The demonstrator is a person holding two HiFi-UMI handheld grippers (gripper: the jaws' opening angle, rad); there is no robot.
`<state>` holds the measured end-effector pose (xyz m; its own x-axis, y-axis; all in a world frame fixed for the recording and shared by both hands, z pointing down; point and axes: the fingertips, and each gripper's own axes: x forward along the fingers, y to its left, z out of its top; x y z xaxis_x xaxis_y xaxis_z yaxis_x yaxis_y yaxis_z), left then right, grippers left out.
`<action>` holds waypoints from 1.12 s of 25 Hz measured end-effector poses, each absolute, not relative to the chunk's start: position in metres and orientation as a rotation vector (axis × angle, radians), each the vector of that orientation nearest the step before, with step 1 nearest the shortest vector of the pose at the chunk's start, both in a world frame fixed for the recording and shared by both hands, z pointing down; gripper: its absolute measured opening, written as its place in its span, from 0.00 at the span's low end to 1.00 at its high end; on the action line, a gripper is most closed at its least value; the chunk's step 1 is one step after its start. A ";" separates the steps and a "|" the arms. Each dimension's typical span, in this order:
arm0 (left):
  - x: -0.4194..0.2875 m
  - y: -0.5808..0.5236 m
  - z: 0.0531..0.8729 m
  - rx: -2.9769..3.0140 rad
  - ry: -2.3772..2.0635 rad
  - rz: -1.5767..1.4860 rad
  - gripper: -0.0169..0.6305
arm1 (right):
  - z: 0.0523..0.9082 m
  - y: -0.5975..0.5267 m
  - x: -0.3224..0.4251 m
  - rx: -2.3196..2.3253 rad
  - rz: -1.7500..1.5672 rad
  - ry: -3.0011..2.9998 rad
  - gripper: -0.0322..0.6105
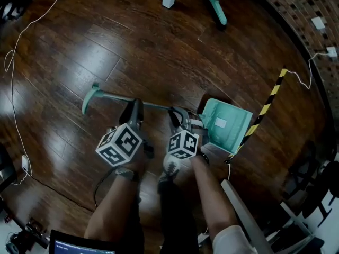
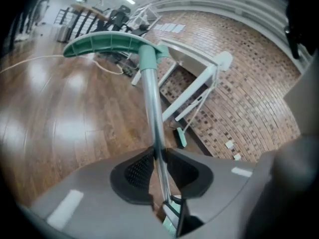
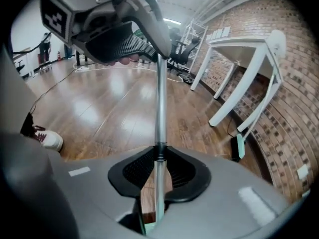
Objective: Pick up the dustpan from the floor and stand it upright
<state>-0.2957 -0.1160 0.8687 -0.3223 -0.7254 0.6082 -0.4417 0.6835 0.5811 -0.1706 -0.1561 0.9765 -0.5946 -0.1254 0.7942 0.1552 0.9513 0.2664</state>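
Teal dustpan (image 1: 235, 127), slim silver pole (image 2: 152, 108)

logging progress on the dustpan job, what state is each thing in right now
dustpan, held by its metal pole, not yet upright
left gripper, shut on the metal pole, nearer the curved green handle end
right gripper, shut on the metal pole, nearer the pan end
broom, head down on the floor, apart from the dustpan, untouched
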 end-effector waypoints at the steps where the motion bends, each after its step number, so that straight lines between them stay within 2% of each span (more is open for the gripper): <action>1: -0.287 -0.130 0.850 0.977 -1.981 -0.351 0.15 | 0.964 -0.165 -0.166 0.020 -0.352 -2.191 0.19; 11: -0.141 -0.233 0.730 1.836 -1.801 0.063 0.15 | 0.882 -0.229 -0.071 0.346 -0.082 -2.315 0.19; 18: -0.044 -0.248 0.688 2.337 -1.506 0.058 0.15 | 0.858 -0.238 -0.004 0.477 0.164 -2.434 0.20; 23: 0.019 -0.250 0.674 2.656 -1.256 0.166 0.15 | 0.850 -0.240 0.045 0.670 0.277 -2.463 0.21; 28: 0.069 -0.245 0.661 2.737 -1.102 0.175 0.15 | 0.849 -0.224 0.103 0.841 0.377 -2.383 0.30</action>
<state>0.0690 -0.2447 0.6607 0.7176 -0.6735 0.1776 -0.6953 -0.7073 0.1276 0.1033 -0.2244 0.8494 -0.6343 -0.4810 0.6052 -0.6443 0.7616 -0.0701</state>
